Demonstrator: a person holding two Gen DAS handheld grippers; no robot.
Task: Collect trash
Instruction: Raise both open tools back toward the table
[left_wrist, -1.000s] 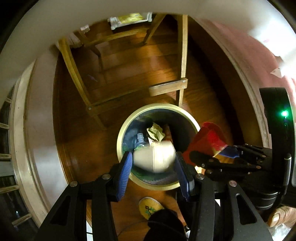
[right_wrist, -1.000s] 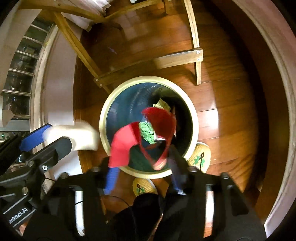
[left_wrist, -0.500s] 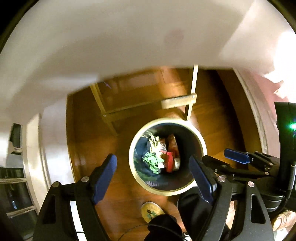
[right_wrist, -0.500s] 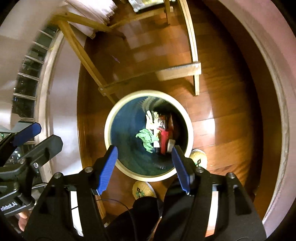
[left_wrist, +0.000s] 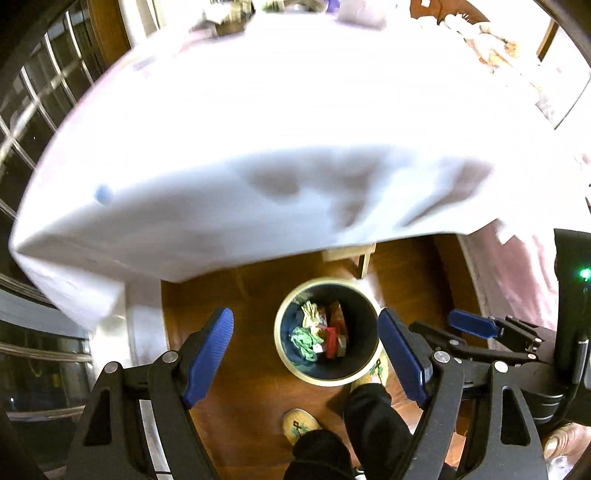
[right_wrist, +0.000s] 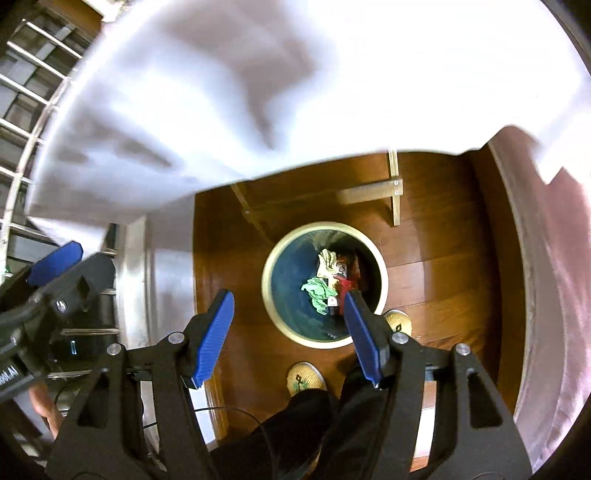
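Both tongs hang empty over the round bin (left_wrist: 328, 332). Left gripper (left_wrist: 306, 350) is spread wide, nothing btwn its blue pads; right gripper (right_wrist: 288, 332) likewise released. The trash (right_wrist: 328, 284) lies at the bin's bottom: green crumple, pale wrapper, red packet. Bin sits on the wood floor near the person's slippers (right_wrist: 304, 376), just this side of a white-clothed table (left_wrist: 258, 129). Looks like a drop-off step is done. Next move prob. calls for lifting up to the tabletop to hunt more scraps at its far, blurred end.
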